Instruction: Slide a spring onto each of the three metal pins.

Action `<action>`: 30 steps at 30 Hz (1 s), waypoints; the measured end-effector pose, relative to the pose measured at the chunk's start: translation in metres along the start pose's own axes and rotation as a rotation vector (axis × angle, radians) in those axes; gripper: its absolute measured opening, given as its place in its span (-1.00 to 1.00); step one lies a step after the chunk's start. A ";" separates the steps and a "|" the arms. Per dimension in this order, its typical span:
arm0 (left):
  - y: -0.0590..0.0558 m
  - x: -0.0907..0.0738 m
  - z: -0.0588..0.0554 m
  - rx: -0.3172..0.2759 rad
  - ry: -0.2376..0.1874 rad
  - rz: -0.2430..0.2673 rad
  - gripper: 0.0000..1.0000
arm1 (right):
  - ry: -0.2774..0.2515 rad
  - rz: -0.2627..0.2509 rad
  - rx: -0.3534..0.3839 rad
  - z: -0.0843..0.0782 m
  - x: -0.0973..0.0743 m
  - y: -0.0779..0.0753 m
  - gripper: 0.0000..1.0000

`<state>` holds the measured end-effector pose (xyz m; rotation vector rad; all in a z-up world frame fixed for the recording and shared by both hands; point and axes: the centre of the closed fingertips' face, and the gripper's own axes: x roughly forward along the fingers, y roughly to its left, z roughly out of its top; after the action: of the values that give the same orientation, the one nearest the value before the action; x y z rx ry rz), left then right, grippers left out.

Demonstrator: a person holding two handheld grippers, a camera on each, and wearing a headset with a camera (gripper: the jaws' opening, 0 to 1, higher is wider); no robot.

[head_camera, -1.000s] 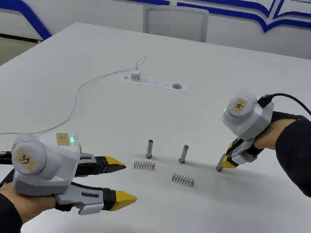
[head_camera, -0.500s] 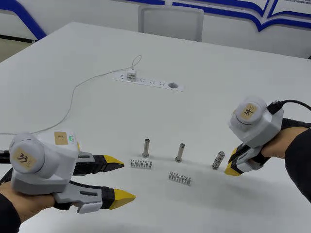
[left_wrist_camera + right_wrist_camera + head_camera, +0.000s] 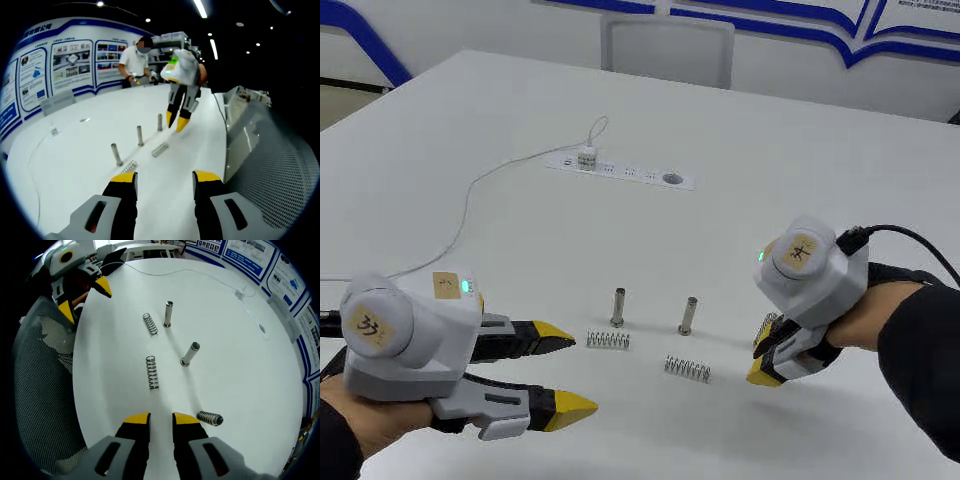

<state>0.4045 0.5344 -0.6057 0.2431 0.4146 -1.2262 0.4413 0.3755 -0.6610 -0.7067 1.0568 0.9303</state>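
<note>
White table: pin w/ spring just beside R gripper, not touching

**Desk:** What stands on the white tabletop?

**Photographer:** Three short grey metal pins, upright in a loose row. The left pin and the middle pin are bare, each with a slightly wider cap on top.

**Desk:** And the third?

**Photographer:** The right pin carries a fitted spring, its coils wrapped round the shaft nearly up to the cap.

**Desk:** The other springs?

**Photographer:** Two lie flat on their sides. One loose spring rests just in front of the left pin, not touching it. The second loose spring lies nearer the viewer, in front of the middle pin and apart from it.
</note>
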 end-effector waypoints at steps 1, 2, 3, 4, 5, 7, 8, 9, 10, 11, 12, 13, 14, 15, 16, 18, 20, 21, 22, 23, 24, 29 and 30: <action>0.000 0.000 0.000 0.001 0.000 0.000 -0.10 | -0.003 0.003 -0.003 0.002 0.001 0.001 -0.64; 0.000 0.000 0.000 0.001 0.000 0.000 -0.10 | -0.006 0.007 -0.008 0.004 0.002 0.002 -0.64; 0.000 0.000 0.000 0.001 0.001 -0.001 -0.10 | -0.014 0.010 -0.019 0.008 0.004 0.003 -0.64; 0.000 0.000 0.000 0.001 0.000 -0.001 -0.10 | -0.017 0.012 -0.024 0.010 0.005 0.004 -0.64; 0.000 0.001 0.000 0.001 0.001 -0.002 -0.10 | -0.020 0.017 -0.028 0.013 0.007 0.005 -0.64; 0.000 0.001 0.000 0.002 0.003 -0.003 -0.11 | -0.027 0.022 -0.041 0.016 0.010 0.006 -0.64; 0.000 0.002 0.000 0.002 0.004 -0.004 -0.11 | -0.029 0.026 -0.047 0.019 0.013 0.007 -0.65; 0.000 0.002 0.000 0.002 0.004 -0.004 -0.11 | -0.032 0.030 -0.055 0.021 0.015 0.008 -0.65; -0.001 0.002 0.000 0.003 0.004 -0.004 -0.11 | -0.035 0.032 -0.062 0.022 0.016 0.009 -0.65; -0.001 0.002 0.000 0.003 0.005 -0.005 -0.11 | -0.035 0.035 -0.072 0.024 0.019 0.009 -0.65; -0.001 0.002 0.000 0.003 0.005 -0.005 -0.11 | -0.035 0.038 -0.077 0.025 0.021 0.009 -0.66; -0.001 0.002 0.000 0.003 0.005 -0.004 -0.11 | -0.036 0.043 -0.081 0.027 0.023 0.010 -0.67; -0.001 0.002 0.000 0.002 0.005 -0.004 -0.11 | -0.035 0.046 -0.083 0.028 0.024 0.011 -0.67; 0.000 0.002 0.000 0.002 0.007 -0.004 -0.12 | -0.035 0.049 -0.086 0.029 0.026 0.011 -0.67; 0.000 0.001 -0.001 0.001 0.008 -0.003 -0.12 | -0.032 0.050 -0.091 0.030 0.028 0.011 -0.68; 0.000 0.001 -0.001 -0.001 0.008 -0.003 -0.12 | -0.026 0.055 -0.095 0.030 0.031 0.011 -0.68; 0.000 0.001 -0.002 -0.001 0.010 -0.003 -0.12 | -0.021 0.060 -0.101 0.030 0.034 0.011 -0.69; 0.000 0.001 -0.002 -0.002 0.010 -0.002 -0.12 | -0.018 0.061 -0.103 0.030 0.035 0.011 -0.70; 0.000 0.001 -0.003 -0.002 0.010 -0.003 -0.12 | -0.016 0.061 -0.105 0.030 0.036 0.011 -0.70; 0.000 0.001 -0.003 -0.003 0.010 -0.003 -0.12 | -0.015 0.063 -0.105 0.030 0.036 0.011 -0.71; 0.000 0.001 -0.003 -0.003 0.011 -0.003 -0.12 | -0.015 0.064 -0.105 0.030 0.037 0.011 -0.71; 0.000 0.002 -0.004 -0.001 0.014 -0.006 -0.13 | -0.006 0.073 -0.111 0.030 0.042 0.011 -0.73; 0.000 0.002 -0.004 0.000 0.015 -0.007 -0.13 | -0.005 0.075 -0.109 0.031 0.043 0.011 -0.74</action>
<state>0.4042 0.5341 -0.6099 0.2518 0.4288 -1.2317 0.4519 0.4188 -0.6912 -0.7586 1.0393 1.0603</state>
